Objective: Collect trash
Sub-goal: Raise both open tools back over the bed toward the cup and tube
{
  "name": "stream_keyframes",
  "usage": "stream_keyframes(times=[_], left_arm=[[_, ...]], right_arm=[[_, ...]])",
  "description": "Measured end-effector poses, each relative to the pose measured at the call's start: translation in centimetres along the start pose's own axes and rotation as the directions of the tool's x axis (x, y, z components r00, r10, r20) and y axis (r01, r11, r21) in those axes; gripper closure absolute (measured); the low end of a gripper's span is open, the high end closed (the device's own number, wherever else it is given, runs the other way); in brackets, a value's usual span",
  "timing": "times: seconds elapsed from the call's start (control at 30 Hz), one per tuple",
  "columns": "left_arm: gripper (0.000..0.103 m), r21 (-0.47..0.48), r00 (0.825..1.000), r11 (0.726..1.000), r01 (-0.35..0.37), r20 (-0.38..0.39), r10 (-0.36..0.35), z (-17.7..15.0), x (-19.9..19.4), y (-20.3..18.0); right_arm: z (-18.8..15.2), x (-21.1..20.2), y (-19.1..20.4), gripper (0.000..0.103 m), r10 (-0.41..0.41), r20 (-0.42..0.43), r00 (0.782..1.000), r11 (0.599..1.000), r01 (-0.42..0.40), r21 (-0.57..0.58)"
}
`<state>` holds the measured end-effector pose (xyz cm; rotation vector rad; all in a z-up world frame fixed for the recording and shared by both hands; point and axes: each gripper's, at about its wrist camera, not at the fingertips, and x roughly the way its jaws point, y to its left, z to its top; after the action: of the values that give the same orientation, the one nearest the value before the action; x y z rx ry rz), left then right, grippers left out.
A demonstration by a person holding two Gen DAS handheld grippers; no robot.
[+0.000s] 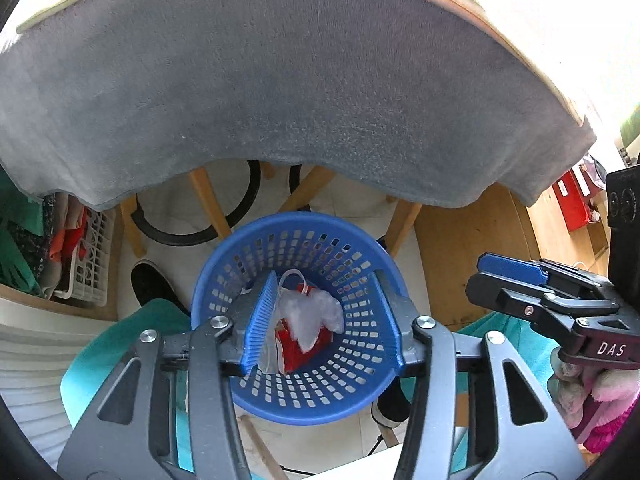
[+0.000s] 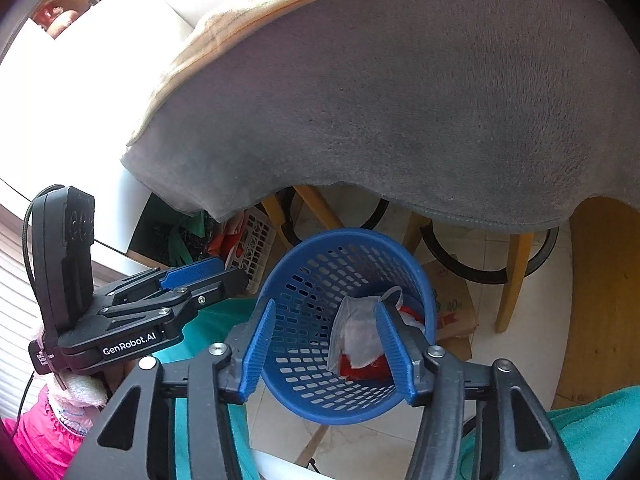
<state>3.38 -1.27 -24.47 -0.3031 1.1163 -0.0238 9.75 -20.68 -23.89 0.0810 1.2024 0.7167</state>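
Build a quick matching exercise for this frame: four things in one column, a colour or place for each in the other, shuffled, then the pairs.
Things:
1. basket
2. trash
3. cloth
4. left gripper

Descriptions:
A. grey, draped over the table edge
B. blue, perforated, on the floor below the table
C. open, both fingers over the basket mouth
D. red and white, lying inside the basket

Pairs: 1-B, 2-D, 3-A, 4-C
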Motion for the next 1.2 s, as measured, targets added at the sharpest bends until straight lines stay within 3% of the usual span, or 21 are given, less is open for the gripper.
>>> stream_keyframes(times=[0.47, 0.77, 1.03, 1.13, 1.2], left_arm=[[0.054, 0.013, 1.000, 1.000, -0.016, 0.025, 0.015, 0.8, -1.2, -0.1], [0.054, 0.050, 0.998, 0.999, -0.017, 0.065, 0.014, 2.1, -2.8, -0.5], [0.054, 0.051, 0.990, 0.999, -0.007, 0.139, 0.000, 5.2, -6.1, 0.0], [0.041, 0.056, 0.984, 0.998, -0.011, 0.178, 0.000, 6.9, -7.5, 0.0], [0.040, 0.064, 0.979, 0.998, -0.010, 0.206, -0.004, 8.1, -8.4, 0.0]], right_arm=[[1.0, -1.8, -0.1, 0.019, -0.002, 0.040, 0.999, 1.000, 0.001, 0.001], [2.1, -3.6, -0.5, 0.018, 0.006, 0.078, 0.997, 1.000, -0.006, -0.008], [3.7, -7.3, -0.6, 0.016, -0.001, 0.174, 0.985, 0.998, 0.013, -0.069], [4.5, -9.1, -0.1, 0.007, -0.009, 0.214, 0.977, 0.991, 0.036, -0.126], [5.3, -10.4, 0.3, 0.000, -0.011, 0.250, 0.968, 0.985, 0.053, -0.164]])
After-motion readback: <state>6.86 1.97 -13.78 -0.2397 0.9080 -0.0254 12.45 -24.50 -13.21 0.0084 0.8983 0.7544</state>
